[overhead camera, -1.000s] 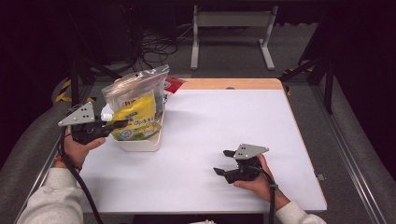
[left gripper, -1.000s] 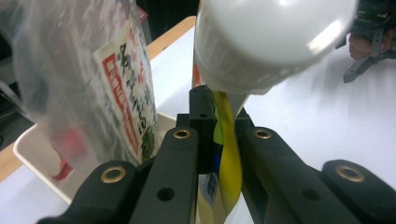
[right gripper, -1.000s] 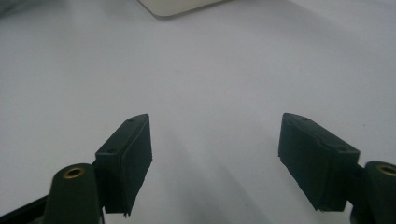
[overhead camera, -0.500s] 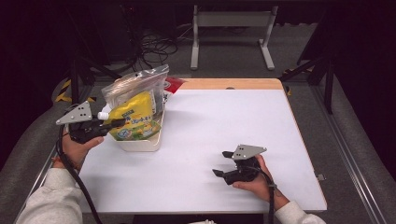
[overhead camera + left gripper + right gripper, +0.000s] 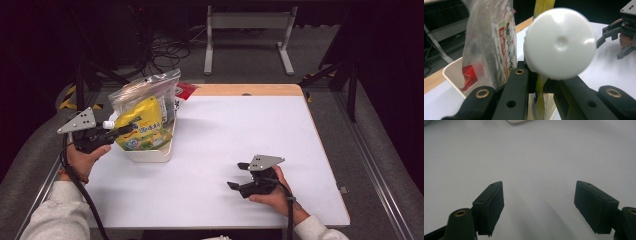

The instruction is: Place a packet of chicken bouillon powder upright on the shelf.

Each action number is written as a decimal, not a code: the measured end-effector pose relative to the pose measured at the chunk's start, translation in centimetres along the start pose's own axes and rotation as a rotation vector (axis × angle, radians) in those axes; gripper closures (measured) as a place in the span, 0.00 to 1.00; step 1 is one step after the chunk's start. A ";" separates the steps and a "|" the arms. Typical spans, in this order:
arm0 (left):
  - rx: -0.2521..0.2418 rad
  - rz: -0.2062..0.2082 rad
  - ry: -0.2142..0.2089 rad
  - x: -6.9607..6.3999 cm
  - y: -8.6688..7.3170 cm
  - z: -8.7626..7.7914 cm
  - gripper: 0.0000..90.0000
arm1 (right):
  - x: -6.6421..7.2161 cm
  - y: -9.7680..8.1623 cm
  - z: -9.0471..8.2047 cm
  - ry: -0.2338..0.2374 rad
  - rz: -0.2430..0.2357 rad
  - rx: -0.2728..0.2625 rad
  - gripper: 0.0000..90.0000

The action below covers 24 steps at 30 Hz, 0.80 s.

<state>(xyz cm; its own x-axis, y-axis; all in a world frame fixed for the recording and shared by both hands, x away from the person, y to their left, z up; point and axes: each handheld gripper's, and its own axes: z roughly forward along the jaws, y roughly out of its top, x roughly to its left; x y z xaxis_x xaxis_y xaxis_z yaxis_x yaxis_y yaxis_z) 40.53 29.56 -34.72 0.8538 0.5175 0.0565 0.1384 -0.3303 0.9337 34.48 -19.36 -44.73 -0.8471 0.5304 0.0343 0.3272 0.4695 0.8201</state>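
White table (image 5: 210,165) fills mid-frame; at left, my left gripper (image 5: 120,131) fingers clamp the yellow spout pouch (image 5: 142,127) in the bin (image 5: 150,154). Right gripper (image 5: 239,176) idles, fingers apart. Next, I'd lift it clear.

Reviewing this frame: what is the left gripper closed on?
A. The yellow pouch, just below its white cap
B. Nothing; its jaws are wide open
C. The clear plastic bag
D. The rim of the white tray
A. In the left gripper view the left gripper has its jaws pinched on the yellow pouch right under the white cap, while the clear plastic bag and the white tray stand apart from the jaws.
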 end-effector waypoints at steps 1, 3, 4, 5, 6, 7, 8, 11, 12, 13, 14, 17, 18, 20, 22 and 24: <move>0.006 -0.002 0.011 -0.1 0.2 0.0 0.95 | 0.0 0.0 0.0 0.000 0.001 0.001 0.26; 0.023 0.004 0.008 -0.2 0.3 0.0 0.95 | 0.0 0.0 0.0 0.000 0.003 0.003 0.26; 0.038 0.017 0.021 -0.3 0.5 0.0 0.95 | 0.0 0.0 0.1 0.000 0.002 0.004 0.26; 0.041 0.016 0.026 -0.4 0.7 0.0 0.95 | 0.0 0.0 0.1 0.003 0.003 0.005 0.26; 0.050 0.024 0.012 -0.5 0.8 0.1 0.96 | 0.0 0.0 0.1 0.003 0.001 0.006 0.26; 0.064 0.030 0.017 -0.6 0.9 0.2 0.96 | 0.0 0.0 0.2 0.003 0.001 0.008 0.26; 0.081 0.034 0.032 -0.8 1.0 0.4 0.96 | 0.0 0.0 0.2 0.002 0.000 0.011 0.26; 0.088 0.041 0.026 -0.9 1.0 0.8 0.97 | 0.0 -0.1 0.3 0.002 0.002 0.015 0.26; 0.089 0.039 0.018 -0.8 0.9 0.8 0.97 | 0.1 -0.1 0.3 0.003 0.002 0.016 0.26; 0.098 0.040 0.021 -0.8 0.8 0.9 0.97 | 0.1 -0.1 0.3 0.002 0.001 0.017 0.26; 0.105 0.032 0.039 -0.8 0.7 1.0 0.97 | 0.1 -0.1 0.3 0.004 0.000 0.017 0.26; 0.085 0.032 0.028 -0.6 0.4 0.4 0.97 | 0.1 -0.1 0.3 0.007 0.000 0.019 0.26; 0.076 0.033 0.029 -0.6 0.5 0.1 0.97 | 0.1 -0.1 0.3 0.006 0.000 0.019 0.26; 0.065 0.024 0.027 -0.7 0.6 -0.4 0.96 | 0.1 -0.1 0.3 0.007 0.004 0.018 0.26; 0.115 0.053 0.016 -0.9 0.8 -0.2 0.96 | 0.0 -0.1 0.3 0.004 0.006 0.018 0.26; 0.153 0.065 0.014 -1.2 1.0 0.3 0.97 | 0.0 -0.1 0.3 0.004 0.006 0.018 0.26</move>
<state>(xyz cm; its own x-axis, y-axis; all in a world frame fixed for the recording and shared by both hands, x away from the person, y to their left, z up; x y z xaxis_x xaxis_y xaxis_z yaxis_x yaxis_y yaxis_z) 39.82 28.40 -33.98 0.8564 0.5020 0.1207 0.1591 -0.4790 0.8633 34.62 -19.21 -45.00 -0.8467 0.5304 0.0410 0.3395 0.4794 0.8093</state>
